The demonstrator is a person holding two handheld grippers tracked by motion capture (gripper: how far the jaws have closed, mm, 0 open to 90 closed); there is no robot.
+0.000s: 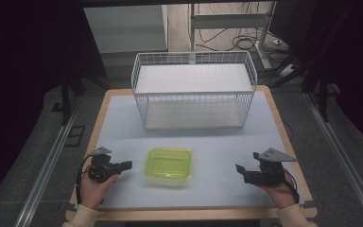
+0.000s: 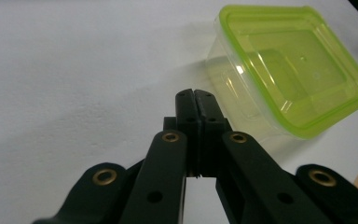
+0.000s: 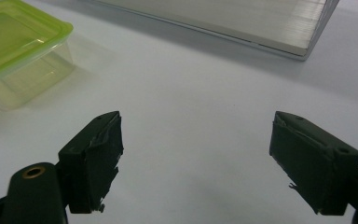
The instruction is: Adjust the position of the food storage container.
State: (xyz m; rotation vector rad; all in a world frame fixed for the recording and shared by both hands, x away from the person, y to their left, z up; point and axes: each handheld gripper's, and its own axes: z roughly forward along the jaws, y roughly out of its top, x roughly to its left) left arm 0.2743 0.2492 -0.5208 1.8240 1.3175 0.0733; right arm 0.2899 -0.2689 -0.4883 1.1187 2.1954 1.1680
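A clear plastic container with a lime-green lid [image 1: 168, 163] sits on the white table mat [image 1: 123, 127], near the front and between both hands. My left gripper [image 1: 126, 165] lies just left of it, shut, its jaws pressed together with nothing between them [image 2: 195, 95]; the container [image 2: 289, 65] is ahead and to the right of its tips. My right gripper [image 1: 241, 168] rests well to the right of the container, open, with bare mat between its jaws [image 3: 196, 135]. In the right gripper view the container [image 3: 18, 42] is at the upper left.
A white wire basket [image 1: 194, 90] with a white board across it stands at the back middle of the mat; its base edge [image 3: 242, 23] shows in the right gripper view. The wooden table edge [image 1: 283, 127] frames the mat. Cables lie on the floor beyond.
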